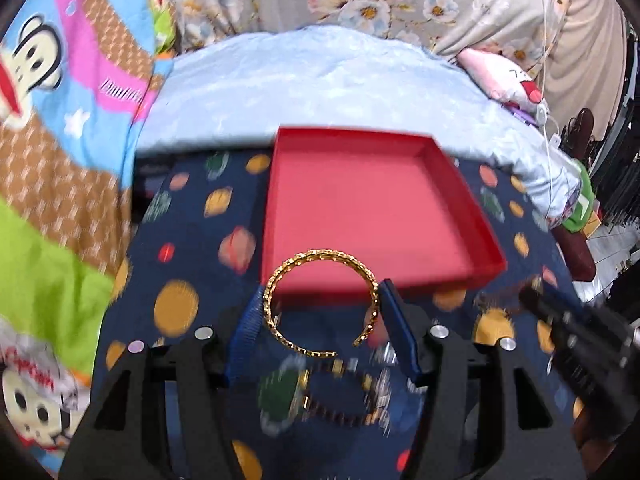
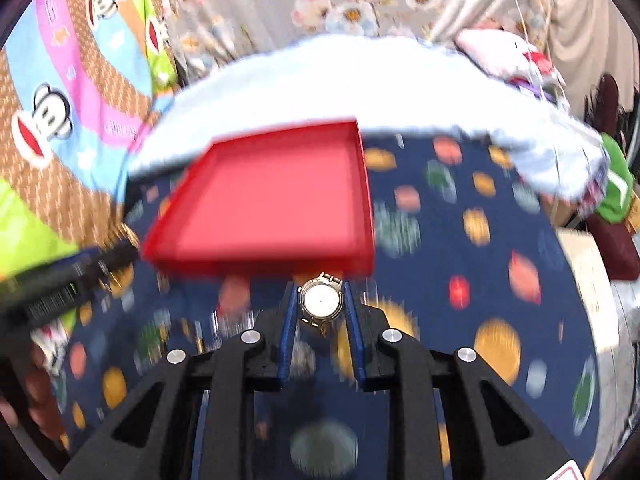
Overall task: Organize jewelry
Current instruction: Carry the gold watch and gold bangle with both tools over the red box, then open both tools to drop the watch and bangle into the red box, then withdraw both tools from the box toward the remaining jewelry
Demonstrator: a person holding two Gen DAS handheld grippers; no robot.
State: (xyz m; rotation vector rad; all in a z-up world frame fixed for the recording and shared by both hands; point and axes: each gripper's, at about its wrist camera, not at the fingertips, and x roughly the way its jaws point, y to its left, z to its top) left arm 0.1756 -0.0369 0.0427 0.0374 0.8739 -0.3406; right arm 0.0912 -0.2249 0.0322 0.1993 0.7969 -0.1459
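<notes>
My left gripper (image 1: 322, 294) is shut on a gold chain bangle (image 1: 320, 258), held between the blue pads just in front of the near rim of an open red tray (image 1: 486, 236). My right gripper (image 2: 320, 290) is shut on a silver wristwatch (image 2: 322, 300) with a white dial, held just before the red tray's near rim (image 2: 260, 260). The tray looks bare inside in both views. A dark beaded bracelet (image 1: 340, 412) lies blurred on the cloth below the left gripper. The right gripper's black body (image 1: 580, 344) shows at the right of the left wrist view.
The tray sits on a dark blue cloth with coloured spots (image 2: 480, 280). Behind it lies a pale blue quilt (image 1: 320, 80), floral bedding and a pink plush toy (image 1: 508, 76). A cartoon-print blanket (image 1: 60, 120) fills the left. The left gripper's body (image 2: 60, 284) shows at left.
</notes>
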